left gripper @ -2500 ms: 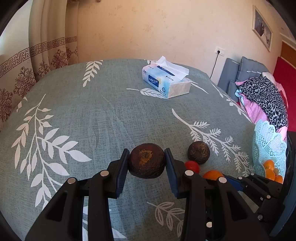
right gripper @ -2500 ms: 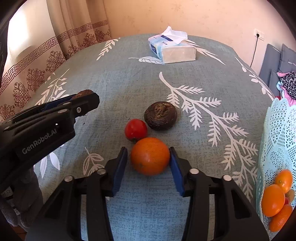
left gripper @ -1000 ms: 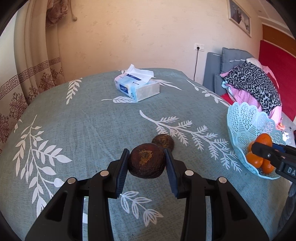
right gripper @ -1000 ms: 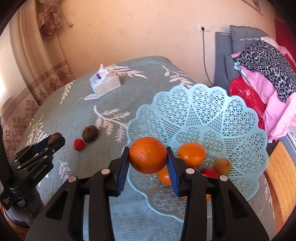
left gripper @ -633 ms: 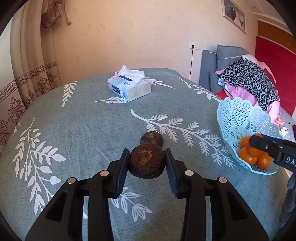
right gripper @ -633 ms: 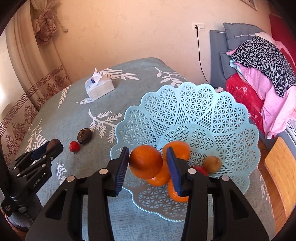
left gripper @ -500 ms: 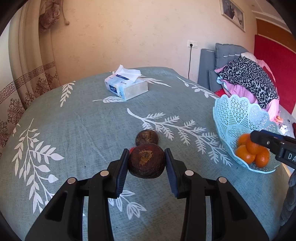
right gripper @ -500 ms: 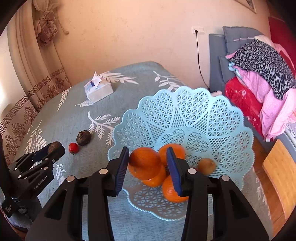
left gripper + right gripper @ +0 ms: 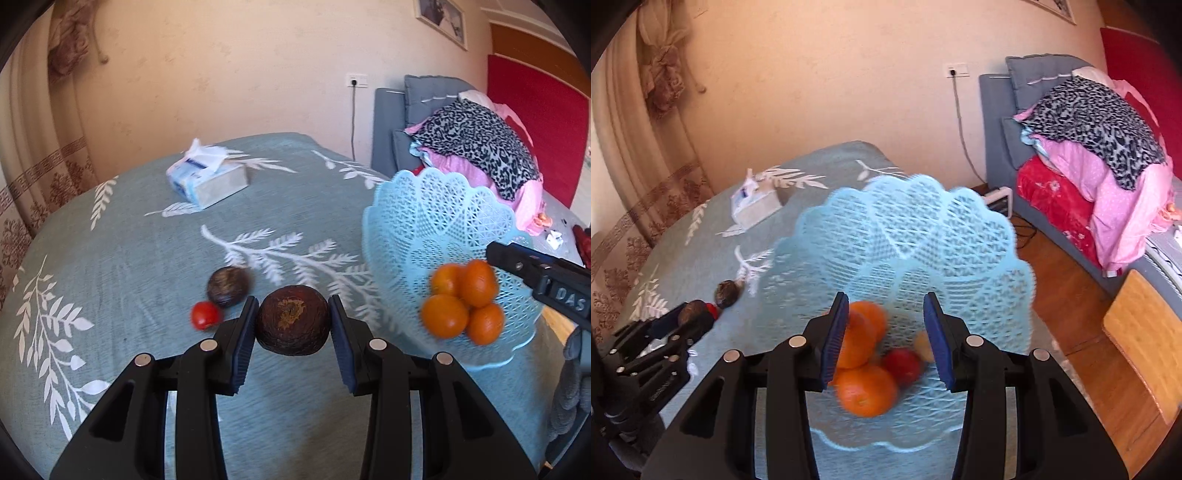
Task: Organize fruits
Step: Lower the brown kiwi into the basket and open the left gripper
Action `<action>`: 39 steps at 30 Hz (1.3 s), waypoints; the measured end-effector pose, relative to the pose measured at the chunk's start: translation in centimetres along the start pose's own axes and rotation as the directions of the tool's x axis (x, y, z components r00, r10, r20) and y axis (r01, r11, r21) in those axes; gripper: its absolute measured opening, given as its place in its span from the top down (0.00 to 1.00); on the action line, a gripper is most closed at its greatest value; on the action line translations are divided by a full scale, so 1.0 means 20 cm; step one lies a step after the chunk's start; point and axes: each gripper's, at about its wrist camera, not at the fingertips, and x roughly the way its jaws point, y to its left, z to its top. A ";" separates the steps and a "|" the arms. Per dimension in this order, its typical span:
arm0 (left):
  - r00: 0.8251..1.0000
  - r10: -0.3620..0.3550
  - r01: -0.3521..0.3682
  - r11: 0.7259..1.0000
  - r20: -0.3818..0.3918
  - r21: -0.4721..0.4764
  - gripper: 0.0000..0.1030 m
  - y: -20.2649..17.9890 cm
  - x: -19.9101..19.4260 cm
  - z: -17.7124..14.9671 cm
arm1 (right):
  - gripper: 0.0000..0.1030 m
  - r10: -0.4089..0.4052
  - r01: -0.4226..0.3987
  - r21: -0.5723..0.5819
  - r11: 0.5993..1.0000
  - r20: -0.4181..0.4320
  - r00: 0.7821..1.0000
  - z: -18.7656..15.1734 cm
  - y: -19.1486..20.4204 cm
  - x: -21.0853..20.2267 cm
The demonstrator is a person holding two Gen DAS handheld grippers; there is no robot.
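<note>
My left gripper (image 9: 292,312) is shut on a round dark brown fruit (image 9: 291,326) and holds it above the table, just left of the light blue lattice basket (image 9: 413,221). On the cloth behind it lie a second dark fruit (image 9: 228,287) and a small red tomato (image 9: 205,315). My right gripper (image 9: 885,308) hangs open over the basket (image 9: 905,206) with nothing between its pads. Below it in the basket rest several oranges (image 9: 866,389), a red fruit (image 9: 903,363) and a small yellowish fruit (image 9: 923,341).
A tissue box (image 9: 207,177) stands at the far side of the round table with its leaf-print cloth (image 9: 110,251). The basket sits near the table's right edge. Beyond are a wooden floor (image 9: 1071,295), a grey sofa with piled clothes (image 9: 1108,147) and a wooden stool (image 9: 1141,332).
The right gripper let the orange drop into the basket and now stands empty. The left gripper carried its dark fruit closer to the basket.
</note>
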 end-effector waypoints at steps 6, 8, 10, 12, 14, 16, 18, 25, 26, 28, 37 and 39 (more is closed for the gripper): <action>1.000 -0.029 0.029 0.999 0.007 0.039 0.62 -0.13 0.02 0.05 | 0.58 -0.012 0.012 0.033 0.999 -0.014 1.000 -0.01 -0.09 0.01; 0.999 -0.038 0.037 0.998 0.009 0.050 0.62 -0.16 0.03 0.06 | 0.58 -0.008 0.008 0.036 0.999 -0.012 1.000 -0.01 -0.10 0.00; 0.999 -0.047 0.046 0.997 0.010 0.059 0.62 -0.19 0.03 0.07 | 0.58 -0.005 0.005 0.035 0.999 -0.009 1.000 -0.01 -0.11 0.00; 0.998 -0.055 0.054 0.996 0.010 0.066 0.62 -0.22 0.04 0.09 | 0.58 -0.007 0.007 0.026 1.000 -0.005 1.000 0.00 -0.10 -0.01; 0.998 -0.063 0.063 0.996 0.008 0.069 0.62 -0.23 0.06 0.11 | 0.58 -0.028 0.028 0.000 1.000 0.007 1.000 0.00 -0.07 -0.01; 0.998 -0.069 0.069 0.995 0.007 0.073 0.62 -0.24 0.07 0.11 | 0.58 -0.052 0.052 -0.026 0.998 0.017 0.999 -0.01 -0.05 -0.02; 0.997 -0.076 0.075 0.994 0.006 0.078 0.62 -0.26 0.08 0.12 | 0.58 -0.059 0.060 -0.038 0.997 0.020 0.998 -0.01 -0.04 -0.03; 0.993 -0.122 0.122 0.988 -0.002 0.091 0.62 -0.32 0.13 0.16 | 0.58 -0.096 0.098 -0.061 0.993 0.041 0.995 -0.01 -0.04 -0.05; 0.992 -0.127 0.126 0.988 -0.003 0.094 0.62 -0.33 0.13 0.16 | 0.58 -0.097 0.100 -0.061 0.993 0.042 0.994 0.00 -0.04 -0.05; 0.990 -0.139 0.139 0.986 -0.011 0.097 0.62 -0.34 0.14 0.16 | 0.58 -0.102 0.104 -0.057 0.993 0.043 0.994 0.00 -0.05 -0.06; 0.988 -0.154 0.155 0.983 -0.014 0.095 0.49 -0.38 0.14 0.17 | 0.58 -0.110 0.112 -0.051 0.992 0.045 0.993 0.00 -0.06 -0.06; 0.988 -0.153 0.154 0.984 -0.013 0.088 0.49 -0.37 0.14 0.17 | 0.58 -0.110 0.112 -0.052 0.992 0.046 0.993 0.00 -0.06 -0.06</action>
